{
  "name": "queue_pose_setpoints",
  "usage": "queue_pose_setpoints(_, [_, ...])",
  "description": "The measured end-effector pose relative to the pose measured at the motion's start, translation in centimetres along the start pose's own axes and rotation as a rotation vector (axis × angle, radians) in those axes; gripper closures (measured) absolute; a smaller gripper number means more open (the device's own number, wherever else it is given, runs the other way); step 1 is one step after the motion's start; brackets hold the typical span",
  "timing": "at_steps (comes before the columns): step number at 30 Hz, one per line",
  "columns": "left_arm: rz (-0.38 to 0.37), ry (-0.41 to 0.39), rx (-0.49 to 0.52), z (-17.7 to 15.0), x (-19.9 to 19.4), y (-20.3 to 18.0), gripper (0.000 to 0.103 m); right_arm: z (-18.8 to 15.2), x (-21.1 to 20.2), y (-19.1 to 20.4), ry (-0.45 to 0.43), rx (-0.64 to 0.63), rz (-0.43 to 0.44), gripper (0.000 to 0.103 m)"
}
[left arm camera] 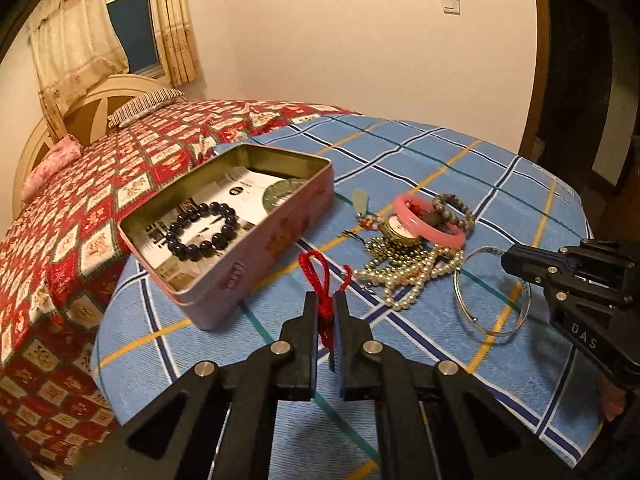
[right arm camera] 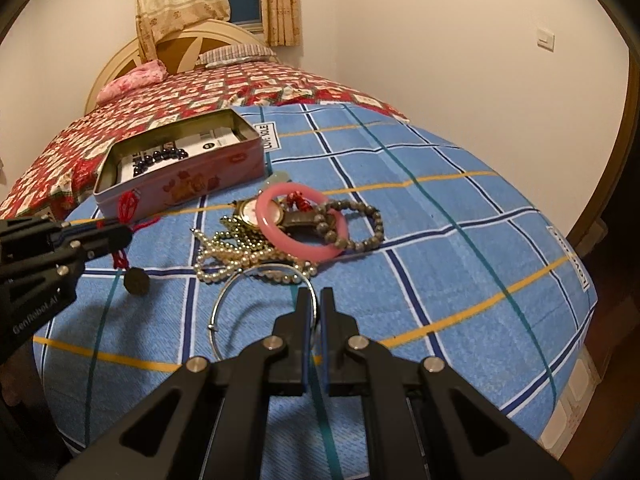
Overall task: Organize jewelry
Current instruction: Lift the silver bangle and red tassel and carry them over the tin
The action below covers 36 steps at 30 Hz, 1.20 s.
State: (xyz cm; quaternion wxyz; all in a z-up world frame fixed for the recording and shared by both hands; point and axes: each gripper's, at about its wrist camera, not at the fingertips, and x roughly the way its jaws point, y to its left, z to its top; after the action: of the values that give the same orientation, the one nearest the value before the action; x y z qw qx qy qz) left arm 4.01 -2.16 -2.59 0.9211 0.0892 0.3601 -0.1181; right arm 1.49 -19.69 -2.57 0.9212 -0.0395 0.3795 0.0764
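Two grippers: left gripper (left arm camera: 326, 300) is pinching a red cord (left arm camera: 320, 276); right gripper (right arm camera: 316, 300) is clamping a silver bangle (right arm camera: 228, 300)
Nearby: jewelry heap (right arm camera: 280, 236) is lying beside the open tin (right arm camera: 180, 176)
Edges: blue checked cloth (right arm camera: 460, 260) is lying bare rightward

Warm, yellowish indoor light, moderately dim; window behind the cream floral curtains (left arm camera: 80, 40) is dark. Both views show strong fisheye bending w/ black vignette at corners. Soft shadows under the pink rectangular metal tin (left arm camera: 256, 240) on the blue plaid bedsheet (left arm camera: 440, 184). Focus is fairly sharp at centre, softer and smeared toward the edges. Mild glare on the thin silver wire bangle (right arm camera: 224, 300).
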Motion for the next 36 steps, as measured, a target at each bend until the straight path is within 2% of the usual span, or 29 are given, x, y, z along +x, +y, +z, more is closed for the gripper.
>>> queue_pose_setpoints(15, [0.032, -0.039, -0.046, 1.6, -1.0, 3.3, 0.098, 2.1, 0.9, 1.9, -0.009, -0.059, 0.016, 0.098])
queue_pose_setpoints(22, [0.05, -0.061, -0.081, 2.5, -1.6, 5.6, 0.098, 4.3, 1.6, 2.8, -0.023, -0.098, 0.028, 0.098])
queue_pose_setpoints(36, [0.099, -0.112, -0.071, 5.2, -2.3, 8.1, 0.098, 9.1, 2.4, 5.4, -0.078, -0.179, 0.053, 0.098])
